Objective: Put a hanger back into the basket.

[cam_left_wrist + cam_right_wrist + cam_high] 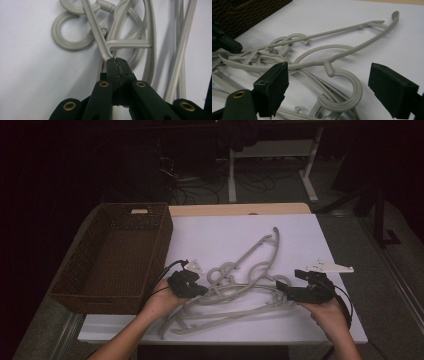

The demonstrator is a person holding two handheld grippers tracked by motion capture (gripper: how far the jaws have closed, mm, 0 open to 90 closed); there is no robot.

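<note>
Already, left gripper (pixel 117 65) clamped on hanger (pixel 96 32).

Looks like a lab or recording workspace, not a home. Room's dark all round, light falling just on the bench: a white rectangular work board (pixel 300 235) laid over a pale wooden tabletop (pixel 240 209), set up as a staged work area. Behind it, grey floor w/ loose black cables (pixel 200 185) trailing about, plus the white metal legs of another desk frame (pixel 310 175), adjustable-bench type. A dark brown woven wicker basket (pixel 75 285) sits at the board's left edge, and a heap of light grey plastic clothes hangers (pixel 250 270) lies mid-board: household props in a test rig setting.
</note>
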